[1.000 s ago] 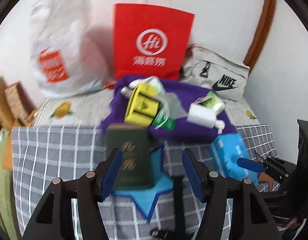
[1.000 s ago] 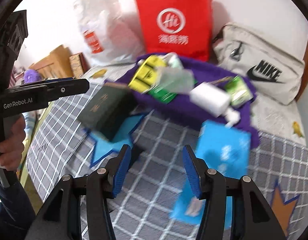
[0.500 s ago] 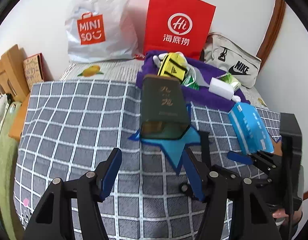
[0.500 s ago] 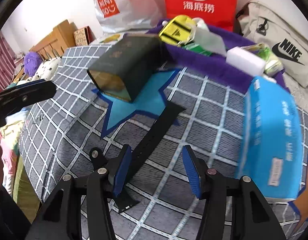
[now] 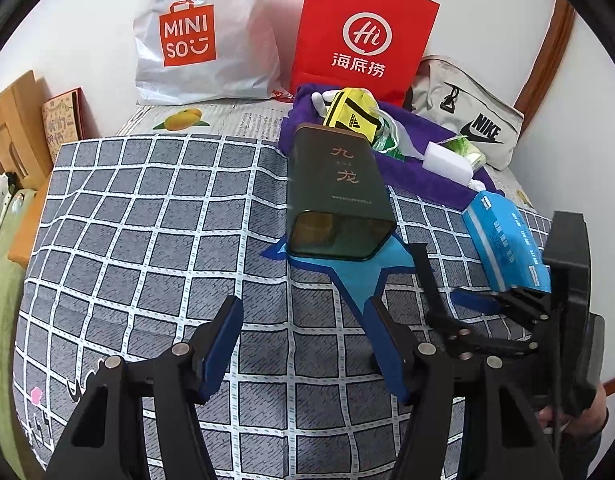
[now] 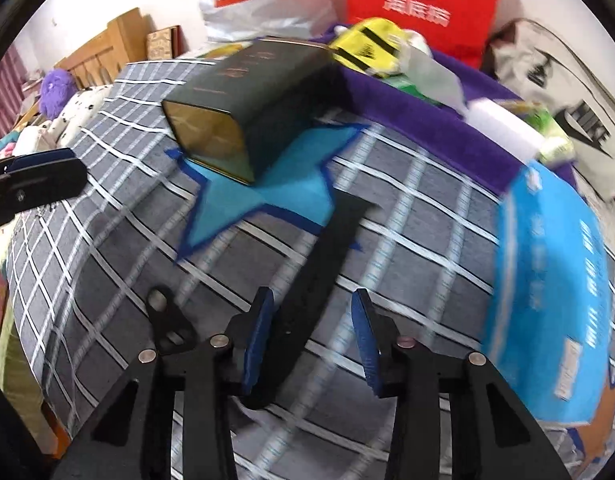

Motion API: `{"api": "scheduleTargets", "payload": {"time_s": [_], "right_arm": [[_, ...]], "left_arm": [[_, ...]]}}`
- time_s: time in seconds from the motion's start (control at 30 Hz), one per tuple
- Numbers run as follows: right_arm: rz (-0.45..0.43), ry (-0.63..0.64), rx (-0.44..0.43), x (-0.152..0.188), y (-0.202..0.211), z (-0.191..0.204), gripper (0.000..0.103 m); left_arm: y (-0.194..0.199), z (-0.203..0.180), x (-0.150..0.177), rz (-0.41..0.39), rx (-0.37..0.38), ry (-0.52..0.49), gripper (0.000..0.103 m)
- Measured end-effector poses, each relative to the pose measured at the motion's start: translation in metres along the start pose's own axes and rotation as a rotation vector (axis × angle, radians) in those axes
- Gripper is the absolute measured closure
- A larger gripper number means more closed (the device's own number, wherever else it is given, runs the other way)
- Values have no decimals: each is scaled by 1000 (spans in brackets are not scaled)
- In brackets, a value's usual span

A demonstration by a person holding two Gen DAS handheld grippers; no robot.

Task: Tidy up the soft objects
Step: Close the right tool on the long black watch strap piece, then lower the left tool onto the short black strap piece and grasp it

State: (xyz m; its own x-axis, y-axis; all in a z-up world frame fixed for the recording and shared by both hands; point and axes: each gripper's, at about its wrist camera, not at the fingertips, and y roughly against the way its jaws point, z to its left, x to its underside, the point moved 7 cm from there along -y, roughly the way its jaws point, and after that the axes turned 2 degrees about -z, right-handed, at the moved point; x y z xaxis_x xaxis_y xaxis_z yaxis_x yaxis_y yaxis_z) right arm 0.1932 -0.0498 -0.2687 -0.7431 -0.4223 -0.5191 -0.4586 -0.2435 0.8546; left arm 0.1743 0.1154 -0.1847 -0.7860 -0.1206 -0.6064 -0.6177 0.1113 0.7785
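Note:
A black strap [image 6: 327, 264] lies on the checked blanket [image 6: 119, 264], and its near end runs between the jaws of my right gripper [image 6: 311, 336]. Those jaws are closing; the strap lies against the left pad with a gap on the right. My left gripper [image 5: 303, 340] hangs open over bare blanket with nothing between its fingers. The left wrist view shows the strap [image 5: 427, 276] leading into the right gripper [image 5: 463, 306]. Behind lie a purple towel [image 5: 427, 168] with a yellow pouch [image 5: 351, 116], a white sponge [image 5: 447, 160] and a green packet [image 5: 467, 152].
A dark green tin [image 5: 335, 192] lies on a blue star print. A blue tissue pack [image 6: 547, 280] sits right of the strap. A white Miniso bag [image 5: 203, 32], a red paper bag [image 5: 363, 36] and a Nike pouch [image 5: 471, 120] line the wall. A wooden headboard [image 5: 11, 128] stands at the left.
Both grippers have sunk toward the blanket. The right jaws have narrowed around the black strap. The tin now lies farther ahead of the left fingers.

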Motion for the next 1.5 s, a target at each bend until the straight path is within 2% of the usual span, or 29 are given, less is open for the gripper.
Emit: {"api": "scheduleTargets", "payload": {"time_s": [0.13, 0.3, 0.33, 0.37, 0.63, 0.73, 0.9, 1.03, 1.33, 1.5], "right_arm": [[9, -26, 18, 4, 2, -11, 65], [-48, -24, 6, -6, -6, -8, 66], [-55, -24, 6, -7, -6, -8, 70], [-61, -15, 10, -7, -6, -7, 82], [-45, -33, -24, -6, -4, -7, 80], [-69, -65, -39, -7, -5, -9, 79], [-100, -37, -24, -8, -6, -6, 81], [-88, -65, -74, -9, -2, -12, 82], [-184, -49, -51, -7, 52, -16, 82], [-246, -58, -22, 0, 89, -30, 82]], "left_arm": [[-4, 0, -1, 1, 15, 16, 43], [-11, -5, 1, 22, 24, 0, 43], [-11, -6, 1, 22, 23, -3, 43], [-11, -5, 2, 22, 22, -5, 42], [-16, 1, 5, 38, 18, 9, 42], [-19, 1, 10, 55, 14, 7, 42], [-19, 1, 23, 81, 3, 6, 43], [-15, -3, 37, 102, 14, 10, 43], [-13, -40, 66, 165, 83, -5, 43], [-27, -67, 79, 211, 138, -12, 42]]}}
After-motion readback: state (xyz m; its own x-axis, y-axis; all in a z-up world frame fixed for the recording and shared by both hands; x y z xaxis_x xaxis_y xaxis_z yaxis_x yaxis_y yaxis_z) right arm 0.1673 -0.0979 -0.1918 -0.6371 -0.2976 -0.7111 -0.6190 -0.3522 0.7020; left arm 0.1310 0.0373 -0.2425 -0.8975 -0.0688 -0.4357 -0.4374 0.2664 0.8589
